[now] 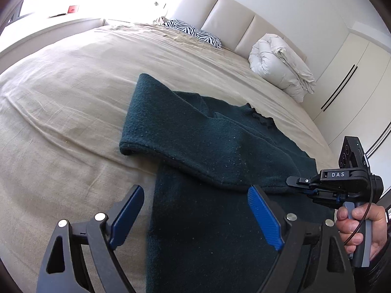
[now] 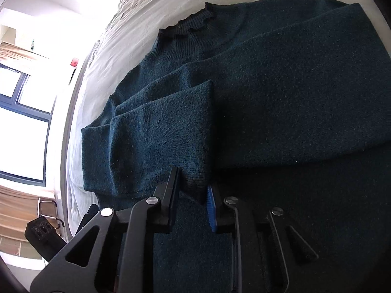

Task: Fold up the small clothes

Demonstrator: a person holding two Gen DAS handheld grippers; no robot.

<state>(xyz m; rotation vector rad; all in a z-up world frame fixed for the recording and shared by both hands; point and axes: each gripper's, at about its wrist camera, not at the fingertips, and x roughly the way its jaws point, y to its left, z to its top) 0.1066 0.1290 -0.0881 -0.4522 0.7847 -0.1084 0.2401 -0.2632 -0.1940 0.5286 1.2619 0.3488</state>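
Left wrist view gives us the widest look: a large bed point(image 1: 73, 92) covered in a beige sheet fills most of the scene, with a padded cream headboard point(image 1: 227, 17) behind it. On the sheet lies our dark teal sweater point(image 1: 207, 171), spread across the near half of the bed with its ruffled collar point(image 1: 259, 118) pointing toward the headboard. One sleeve point(image 1: 171, 127) is folded diagonally across the body, its cuff end reaching out over the sheet on the left. A rolled white duvet point(image 1: 278, 66) sits by the headboard to the right, and a zebra-print pillow point(image 1: 193, 33) rests farther left along it.

We hold the left gripper point(image 1: 195, 217) above the lower part of the sweater, its blue-padded fingers spread wide apart with nothing between them. At the right edge of this view our right hand point(image 1: 359, 229) grips the handle of the other tool.

From the right wrist view, the sweater fills nearly the whole frame, the collar point(image 2: 193, 24) at the top. The right gripper point(image 2: 193, 190) sits low over the knit, its fingers drawn close together and pinching the lower corner of the folded sleeve cuff point(image 2: 171, 134) between them. A window point(image 2: 22, 127) glows brightly on the left.
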